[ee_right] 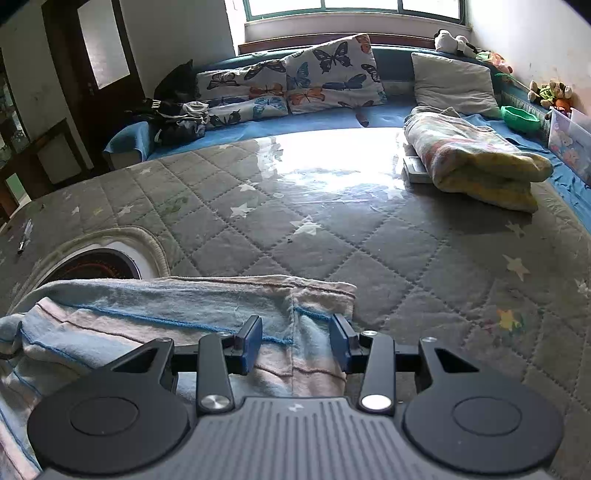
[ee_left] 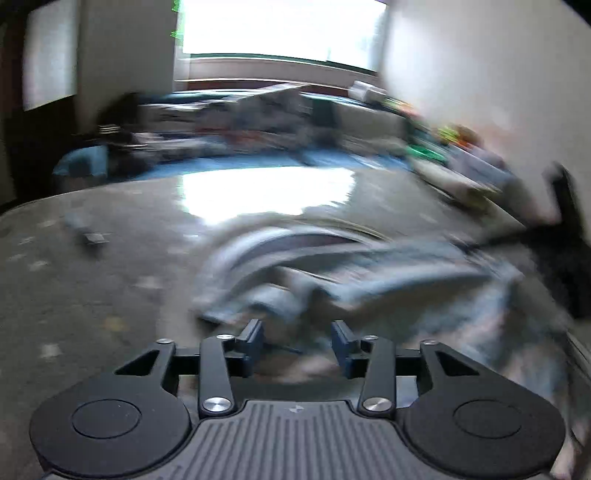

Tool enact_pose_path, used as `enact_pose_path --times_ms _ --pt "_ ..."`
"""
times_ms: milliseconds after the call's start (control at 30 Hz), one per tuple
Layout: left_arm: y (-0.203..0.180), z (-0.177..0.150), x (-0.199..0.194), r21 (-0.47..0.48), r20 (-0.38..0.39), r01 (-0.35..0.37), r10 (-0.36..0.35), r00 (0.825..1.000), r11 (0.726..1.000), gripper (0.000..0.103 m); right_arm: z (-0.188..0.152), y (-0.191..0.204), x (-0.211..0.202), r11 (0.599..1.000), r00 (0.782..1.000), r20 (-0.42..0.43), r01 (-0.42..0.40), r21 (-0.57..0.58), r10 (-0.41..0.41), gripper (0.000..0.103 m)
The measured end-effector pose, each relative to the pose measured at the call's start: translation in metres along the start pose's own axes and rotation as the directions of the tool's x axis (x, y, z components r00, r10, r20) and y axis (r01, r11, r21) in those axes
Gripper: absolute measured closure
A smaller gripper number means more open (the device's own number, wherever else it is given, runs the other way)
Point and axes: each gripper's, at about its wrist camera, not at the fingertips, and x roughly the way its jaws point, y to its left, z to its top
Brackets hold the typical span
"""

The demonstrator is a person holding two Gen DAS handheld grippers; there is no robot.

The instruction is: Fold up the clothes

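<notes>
The right tool point(ee_right: 295, 341) stands over the near end of the garment point(ee_right: 177, 314), a pale blue and pink striped cloth lying on the bed point(ee_right: 406, 258). Its jaws are parted, one on each side of a sewn seam, and the pads do not press the fabric: the tool is released. The left tool point(ee_left: 297, 343) is likewise released, with its jaws apart above a rumpled part of the same garment point(ee_left: 332, 280). That view is heavily blurred, so whether a pad brushes the cloth cannot be told.

Handling, as a judgement: the garment is a light, soft knit. It has no stiffness, so it sags and bunches wherever it is not supported. It is not fragile and not slippery, and the quilted cover should hold it in place while one edge is lifted.

Where to grip: take the hemmed edge just ahead of the right tool, or the seam between its jaws, where the doubled fabric gives the pads more to bite on. Pinch only the layer intended, since loose folds lie close together.

To the left of the right tool, a round opening point(ee_right: 99, 258) in the cover lies partly under the garment. Further ahead, the quilt is bare up to a folded blanket point(ee_right: 476, 158) on the right. Beyond that are butterfly pillows point(ee_right: 314, 77) below the window point(ee_right: 351, 7).
</notes>
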Motion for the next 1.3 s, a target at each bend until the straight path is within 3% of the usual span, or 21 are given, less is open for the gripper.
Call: enact_pose_path --times_ms 167,300,400,500,600,667,800,867,1000,1167,1267,1300 --pt "0.053 0.021 0.016 -0.198 -0.026 -0.084 0.081 0.996 0.977 0.06 0.0 0.001 0.0 1.0 1.0 0.003 0.0 0.003 0.0 0.062" --pt "0.064 0.028 0.047 -0.194 -0.118 -0.128 0.107 0.987 0.973 0.069 0.0 0.003 0.0 1.0 1.0 0.003 0.009 -0.003 -0.009 0.062" --pt "0.072 0.028 0.062 -0.249 -0.159 -0.11 0.072 0.985 0.962 0.073 0.002 -0.003 -0.004 1.0 1.0 0.014 -0.003 0.027 0.003 0.062" --pt "0.093 0.034 0.051 -0.376 -0.093 -0.058 0.024 0.995 0.925 0.073 0.003 -0.01 -0.006 0.999 1.0 0.018 0.01 0.043 -0.01 0.062" --pt "0.104 0.044 0.044 -0.401 -0.049 -0.069 0.054 0.997 0.913 0.073 0.004 -0.014 -0.005 0.999 1.0 0.018 0.021 0.049 -0.022 0.062" --pt "0.104 0.049 0.051 -0.386 -0.075 -0.11 0.087 0.993 0.916 0.073 0.004 -0.014 -0.003 0.998 1.0 0.016 0.021 0.053 -0.022 0.062" --pt "0.079 0.046 0.072 -0.25 -0.167 -0.165 0.125 0.978 0.954 0.073 0.002 -0.011 0.0 0.999 1.0 0.015 0.025 0.044 -0.026 0.061" --pt "0.062 0.037 0.074 -0.199 -0.176 -0.135 0.1 0.979 0.971 0.073 0.001 -0.01 0.0 0.999 1.0 0.013 0.021 0.036 -0.021 0.061" --pt "0.037 0.02 0.069 -0.086 -0.158 -0.139 0.124 0.98 0.987 0.071 0.001 -0.008 -0.001 1.0 1.0 0.011 0.02 0.02 -0.02 0.062" --pt "0.032 0.019 0.075 -0.063 -0.149 -0.15 0.139 0.979 0.987 0.073 0.001 -0.007 0.0 1.0 1.0 0.004 0.023 0.002 -0.023 0.062" --pt "0.033 0.02 0.079 -0.039 -0.137 -0.161 0.154 0.979 0.986 0.091 0.001 -0.003 0.001 0.999 0.999 -0.003 0.032 -0.03 -0.033 0.074" --pt "0.035 0.022 0.078 -0.045 -0.134 -0.153 0.145 0.98 0.987 0.097 0.002 -0.002 0.001 0.999 0.999 -0.006 0.031 -0.038 -0.031 0.083"
